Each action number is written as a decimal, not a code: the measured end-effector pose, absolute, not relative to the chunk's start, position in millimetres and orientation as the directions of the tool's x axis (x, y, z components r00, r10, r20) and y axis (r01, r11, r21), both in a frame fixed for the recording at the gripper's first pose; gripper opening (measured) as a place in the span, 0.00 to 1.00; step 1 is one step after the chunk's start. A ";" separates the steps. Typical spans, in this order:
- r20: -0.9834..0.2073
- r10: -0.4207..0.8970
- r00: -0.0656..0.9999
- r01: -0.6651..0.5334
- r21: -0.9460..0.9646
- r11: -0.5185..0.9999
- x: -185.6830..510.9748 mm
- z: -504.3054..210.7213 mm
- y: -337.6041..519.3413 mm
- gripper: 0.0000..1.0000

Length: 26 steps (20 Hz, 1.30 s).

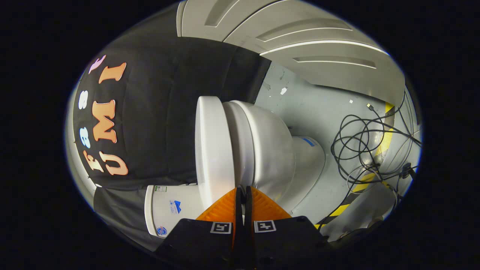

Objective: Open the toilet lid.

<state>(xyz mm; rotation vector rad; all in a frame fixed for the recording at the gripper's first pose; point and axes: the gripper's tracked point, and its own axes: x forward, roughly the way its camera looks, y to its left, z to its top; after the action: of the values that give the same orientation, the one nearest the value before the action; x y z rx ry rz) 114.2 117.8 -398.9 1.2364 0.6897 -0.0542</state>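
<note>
The view is rolled on its side, so the white toilet appears turned sideways. Its lid (pixel 212 150) lies flat against the seat and bowl (pixel 270 150). The tank (pixel 168 210) stands behind, against the black cloth wall. My gripper (pixel 242 188) is shut, its two fingers pressed together with nothing between them. The fingertips sit right at the seam between the lid's edge and the seat rim, touching or nearly touching it; I cannot tell which.
A tangle of black cables (pixel 367 146) lies on the grey floor (pixel 315 108) beyond the bowl. Yellow-and-black tape (pixel 339 210) marks the floor's edge. White panelled walls (pixel 300 41) close the booth behind.
</note>
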 end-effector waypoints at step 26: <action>-0.504 0.146 0.851 0.256 0.642 0.722 142.8 -321.2 131.0 0.08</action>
<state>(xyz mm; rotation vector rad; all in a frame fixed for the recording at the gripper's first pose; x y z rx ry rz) 142.8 131.0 -321.2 0.7717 0.5630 -0.0640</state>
